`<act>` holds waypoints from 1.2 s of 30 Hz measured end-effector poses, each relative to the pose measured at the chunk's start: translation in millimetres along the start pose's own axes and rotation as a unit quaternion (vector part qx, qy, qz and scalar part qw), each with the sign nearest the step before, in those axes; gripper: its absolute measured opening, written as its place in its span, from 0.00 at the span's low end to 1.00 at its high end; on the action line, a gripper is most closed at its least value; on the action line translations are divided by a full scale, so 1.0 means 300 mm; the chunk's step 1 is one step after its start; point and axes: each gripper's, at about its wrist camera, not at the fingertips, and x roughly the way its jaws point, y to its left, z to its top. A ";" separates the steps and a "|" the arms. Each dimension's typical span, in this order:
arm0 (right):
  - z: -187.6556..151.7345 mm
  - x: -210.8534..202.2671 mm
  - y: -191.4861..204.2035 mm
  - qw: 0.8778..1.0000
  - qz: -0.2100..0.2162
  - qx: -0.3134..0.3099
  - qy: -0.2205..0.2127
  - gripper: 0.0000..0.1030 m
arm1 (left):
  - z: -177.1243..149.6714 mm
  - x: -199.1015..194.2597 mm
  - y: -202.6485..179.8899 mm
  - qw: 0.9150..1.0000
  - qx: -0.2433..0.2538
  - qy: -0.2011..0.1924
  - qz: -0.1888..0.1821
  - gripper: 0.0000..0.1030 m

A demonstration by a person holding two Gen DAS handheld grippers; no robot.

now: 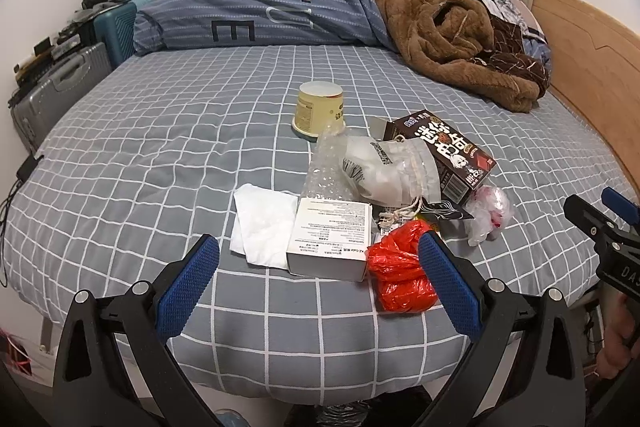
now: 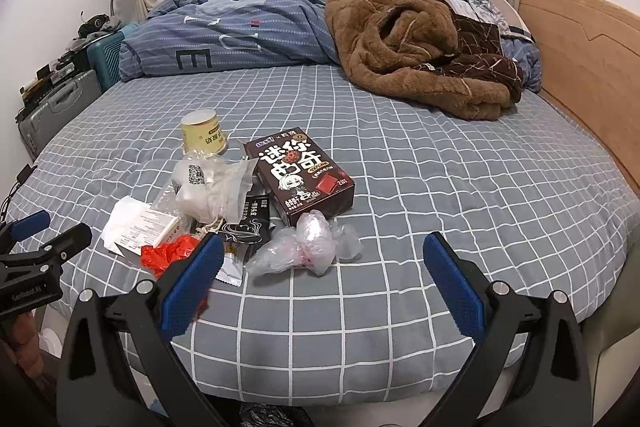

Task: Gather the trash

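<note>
Left wrist view shows my left tool point(image 1: 318, 267) spread wide over the near edge of the bed point(image 1: 120, 163), holding nothing. Between its blue pads lies the trash nearest to me: a white box point(image 1: 330, 241) just above centre, a crumpled white tissue point(image 1: 264, 223) to its left, and a red plastic bag point(image 1: 396, 275) partly hidden behind the right pad. Higher in the frame sit a clear bubble-wrap bag point(image 1: 332, 163), a translucent drawstring pouch point(image 1: 388, 171), a dark brown biscuit box point(image 1: 448, 155) and, furthest up, an upturned yellow paper cup point(image 1: 320, 111). A crumpled clear plastic bag point(image 1: 488, 215) lies to the right of the pile, outside the pads.

Right wrist view has my right tool point(image 2: 322, 275) just as wide apart and equally empty. The clear plastic bag point(image 2: 304, 247) sits between its pads, close to the left one, with the biscuit box point(image 2: 304, 175) directly above it. The red bag point(image 2: 168, 253) and white box point(image 2: 148, 231) fall to the left of the left pad, and a black sachet point(image 2: 244, 231) pokes out beside that pad's tip. A brown fleece blanket point(image 2: 408, 43) and a striped blue duvet point(image 2: 240, 27) fill the upper part of the bed, well apart from the pile.
</note>
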 end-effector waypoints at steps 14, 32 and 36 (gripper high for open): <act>0.001 0.000 -0.007 1.000 0.001 0.002 0.001 0.93 | 0.006 0.005 0.000 1.000 0.002 0.001 0.006 0.94; 0.005 0.003 -0.003 1.000 0.003 0.000 0.001 0.93 | 0.011 0.005 0.014 1.000 0.002 0.003 0.010 0.94; 0.004 0.003 -0.002 1.000 0.002 0.000 0.001 0.93 | 0.015 -0.002 0.017 1.000 0.002 0.001 0.010 0.94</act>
